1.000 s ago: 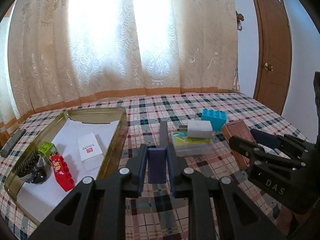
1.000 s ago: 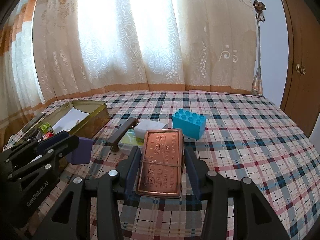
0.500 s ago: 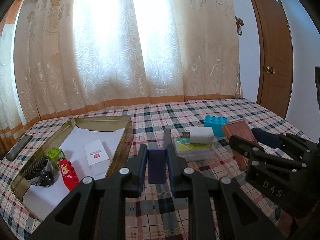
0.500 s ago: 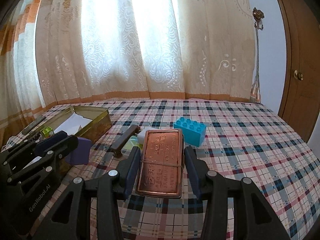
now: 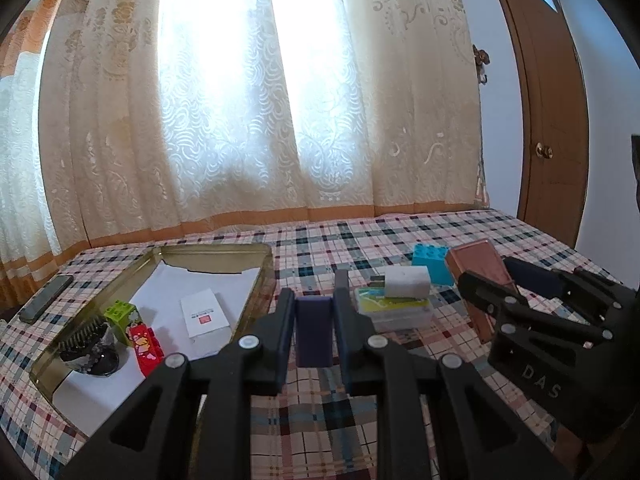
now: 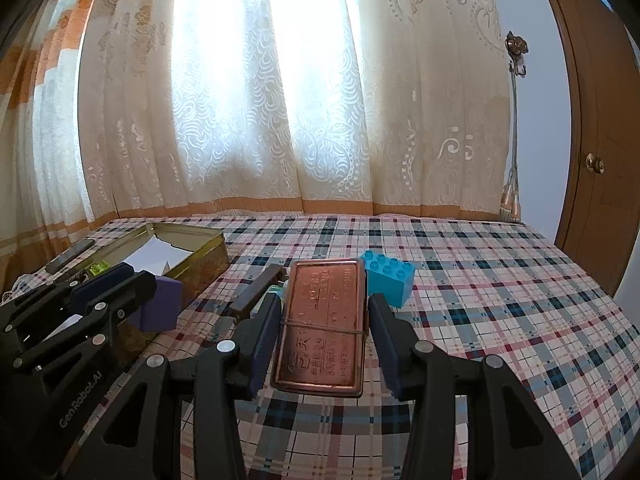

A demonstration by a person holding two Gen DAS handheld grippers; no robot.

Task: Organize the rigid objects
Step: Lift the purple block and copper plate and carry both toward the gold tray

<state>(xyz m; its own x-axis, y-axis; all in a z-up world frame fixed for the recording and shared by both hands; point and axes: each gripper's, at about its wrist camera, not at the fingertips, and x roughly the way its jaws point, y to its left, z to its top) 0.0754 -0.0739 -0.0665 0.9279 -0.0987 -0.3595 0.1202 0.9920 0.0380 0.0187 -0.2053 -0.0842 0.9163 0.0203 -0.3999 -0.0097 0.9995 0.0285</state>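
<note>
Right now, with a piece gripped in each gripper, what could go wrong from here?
The two grippers sit close together: the right gripper with its copper tin could knock the left gripper holding the purple block on the way to the gold tray.

The tin juts well past the fingers, so it may twist or slip.

The tray's near end already holds toy bricks and a brush, leaving less landing room.

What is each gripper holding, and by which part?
Left gripper: purple block, by its two side faces. Right gripper: copper tin, by its long edges.
</note>
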